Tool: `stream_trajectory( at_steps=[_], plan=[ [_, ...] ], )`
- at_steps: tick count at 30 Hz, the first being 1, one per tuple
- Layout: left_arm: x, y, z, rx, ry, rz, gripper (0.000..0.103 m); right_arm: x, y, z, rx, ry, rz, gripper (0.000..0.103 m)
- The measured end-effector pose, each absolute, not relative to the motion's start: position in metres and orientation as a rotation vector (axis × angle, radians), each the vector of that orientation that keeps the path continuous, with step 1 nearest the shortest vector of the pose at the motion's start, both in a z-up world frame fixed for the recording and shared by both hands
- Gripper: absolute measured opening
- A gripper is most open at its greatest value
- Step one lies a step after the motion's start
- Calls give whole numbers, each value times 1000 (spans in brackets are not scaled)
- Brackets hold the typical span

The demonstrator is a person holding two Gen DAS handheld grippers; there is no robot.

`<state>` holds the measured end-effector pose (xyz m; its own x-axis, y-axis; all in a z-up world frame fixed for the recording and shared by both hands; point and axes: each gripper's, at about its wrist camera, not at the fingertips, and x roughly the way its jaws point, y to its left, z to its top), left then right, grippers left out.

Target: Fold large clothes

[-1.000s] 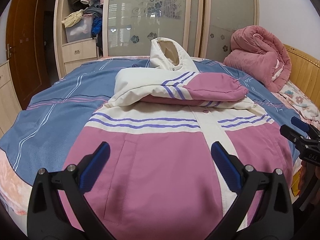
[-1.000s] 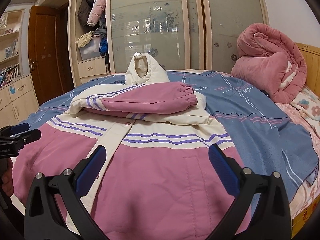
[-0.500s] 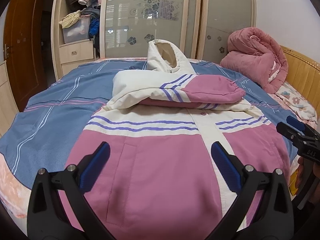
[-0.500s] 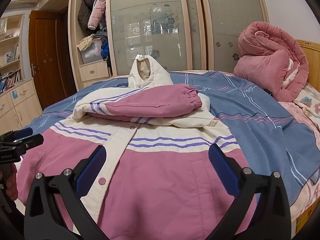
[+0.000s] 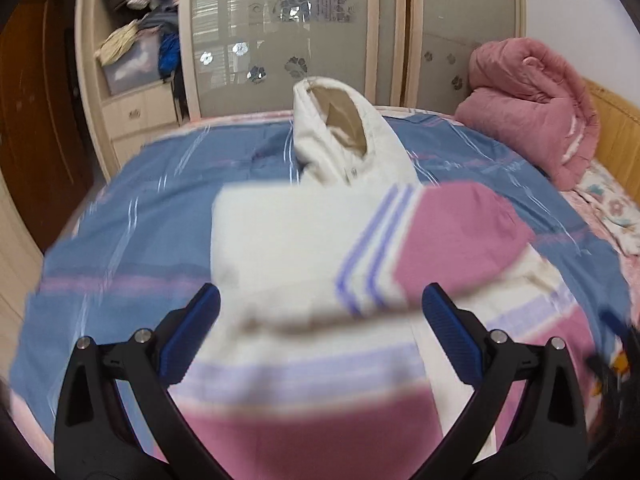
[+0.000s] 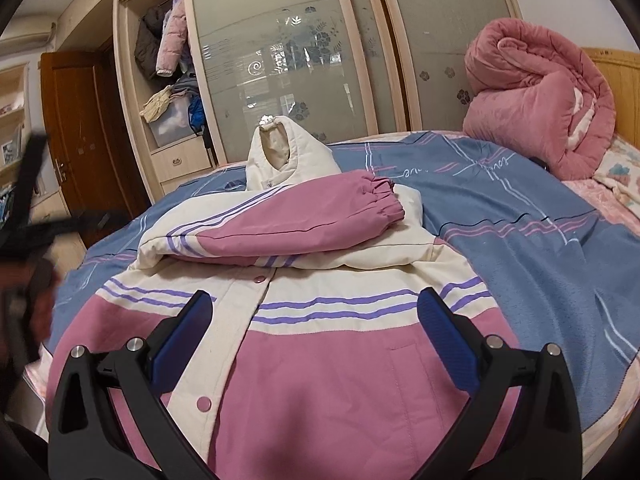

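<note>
Lying front-up on the bed (image 6: 520,216), sleeves folded across its chest, the jacket (image 6: 320,380) is being approached by left gripper (image 5: 320,334) and right gripper (image 6: 314,332), fingers spread, empty; hem corners are best being pinched evenly.

A bed covered by a blue fleece blanket with pink and white stripes (image 6: 500,216) carries a pink-and-cream padded hooded jacket (image 6: 320,360) lying front-up, and a rolled pink quilt (image 6: 536,100) near the wooden headboard (image 6: 616,76).

The jacket (image 5: 320,380) is blurring across the left wrist view; its hem is running off the bottom edge in both views.
</note>
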<state>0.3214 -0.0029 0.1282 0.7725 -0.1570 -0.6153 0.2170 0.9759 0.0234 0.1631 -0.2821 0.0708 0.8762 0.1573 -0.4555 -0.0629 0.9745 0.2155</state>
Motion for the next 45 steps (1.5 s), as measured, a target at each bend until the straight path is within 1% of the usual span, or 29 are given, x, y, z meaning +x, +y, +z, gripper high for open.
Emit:
stream_trajectory(
  at_steps=[5,9,10,14,16,18,22,24,25,26,27,28,29,31,32,35,39,43,45],
  plan=[
    [419,-36,152,193,673,-181,101,172,-281,70,234,509,148,102],
    [507,-54,160,180,722,-155,101,183,-277,67,252,521,168,102],
    [522,-57,160,172,734,-150,99,186,-275,67,250,523,174,102],
    [596,-76,146,215,799,-96,90,196,-276,62,240,538,181,102],
    [632,-79,137,189,836,-67,88,199,-281,60,249,551,183,102],
    [661,-79,132,137,845,-36,88,200,-288,58,266,557,181,102],
    [704,-84,118,121,862,54,88,204,-302,52,286,576,165,102],
    [719,-81,112,82,875,110,82,206,-309,48,303,589,154,102],
    [726,-78,110,42,876,128,70,207,-311,46,310,596,151,102],
    [731,-75,108,13,882,137,54,208,-313,45,321,603,147,102],
    [736,-73,107,-7,894,145,43,208,-315,45,330,607,147,102],
    [739,-71,105,-27,911,139,20,207,-316,45,340,604,148,102],
    [740,-71,104,-30,923,140,16,206,-316,45,340,601,150,102],
    [734,-68,105,-34,916,133,11,205,-315,47,328,594,154,102],
    [729,-65,107,-42,910,126,10,205,-314,47,327,594,155,102],
    [711,-52,115,-92,905,69,9,205,-315,48,334,597,163,102],
    [678,-44,137,-80,879,-22,9,199,-314,54,326,573,167,102],
    [624,-36,163,-80,851,-135,9,198,-314,57,324,560,170,102],
    [595,-35,167,-66,846,-180,9,198,-314,57,332,558,174,102]
  ],
)
